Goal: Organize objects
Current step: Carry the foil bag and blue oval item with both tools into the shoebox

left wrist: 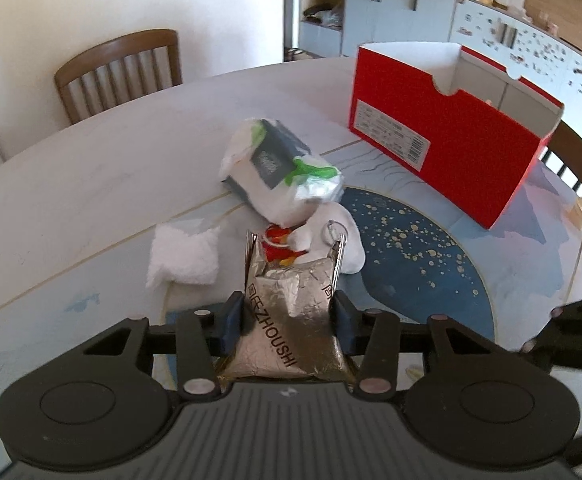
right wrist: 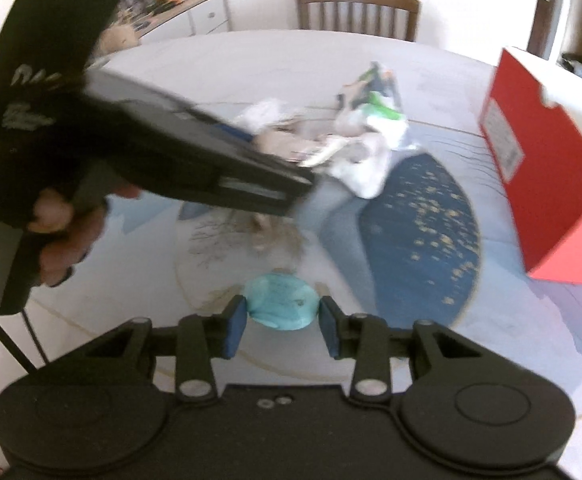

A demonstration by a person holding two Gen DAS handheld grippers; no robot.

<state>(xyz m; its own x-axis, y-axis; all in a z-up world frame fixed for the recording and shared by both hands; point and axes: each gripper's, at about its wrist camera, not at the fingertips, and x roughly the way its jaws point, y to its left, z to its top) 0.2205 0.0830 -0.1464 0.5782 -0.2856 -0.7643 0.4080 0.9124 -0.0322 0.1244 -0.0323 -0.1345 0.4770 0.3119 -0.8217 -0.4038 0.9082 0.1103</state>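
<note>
Left wrist view, left to right. A white fluffy cloth (left wrist: 183,258) lay on the table (left wrist: 91,184), apart from the rest. Just right of it, the left gripper (left wrist: 289,318) had its jaws closed partway onto a silver foil pouch (left wrist: 287,320), both blue pads pressed against the pouch's sides. Printing on the foil read "ZHOUSHI", with Chinese characters beside it that I could not make out fully. Beyond the pouch sat a white plush toy (left wrist: 331,240) with a metal ring, and behind that a plastic-wrapped bundle (left wrist: 279,164) with green markings and a dark label, text too small to read. Far right stood the open red shoebox (left wrist: 451,136), with a white barcode sticker on its end, unreadable.

Right wrist view (blurred): the right gripper (right wrist: 281,322) bracketed a soft turquoise lump (right wrist: 281,300); pads looked to be touching its sides, jaws moderately wide.

Handling judgement: the pouch looked light, crinkly and slick, with loose contents; it deforms under squeeze, so a mid-body grip across the width, as held, seems safest. The seam edges would be stiffer but thinner. The turquoise lump appeared pliable and light; gentle pressure should suffice. The shoebox is probably the destination.
</note>
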